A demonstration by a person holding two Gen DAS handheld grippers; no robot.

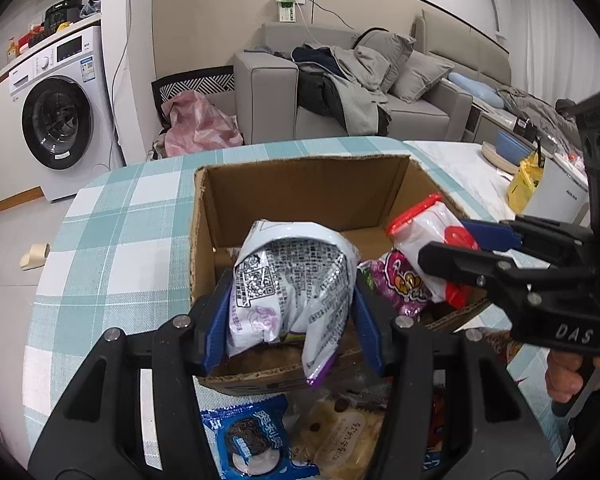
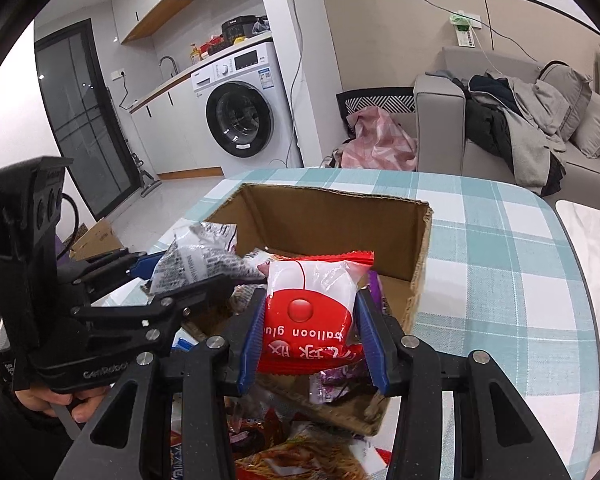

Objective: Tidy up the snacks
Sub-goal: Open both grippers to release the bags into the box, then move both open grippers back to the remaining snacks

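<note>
An open cardboard box (image 1: 300,188) (image 2: 332,216) stands on the checked tablecloth. My left gripper (image 1: 292,316) is shut on a silver and purple snack bag (image 1: 288,292) and holds it over the box's near wall; the bag also shows in the right wrist view (image 2: 200,260). My right gripper (image 2: 312,328) is shut on a red and white "balloon glue" packet (image 2: 312,312) over the box's near right corner; the packet also shows in the left wrist view (image 1: 424,236), with the right gripper (image 1: 448,244) on it. A purple candy bag (image 1: 396,284) lies in the box.
Loose snacks lie on the table in front of the box: a blue Oreo pack (image 1: 252,436), a yellowish pastry bag (image 1: 336,436) and orange-red packets (image 2: 300,456). A yellow bag (image 1: 526,182) and a white appliance (image 1: 556,196) stand at the right. Sofa and washing machine behind.
</note>
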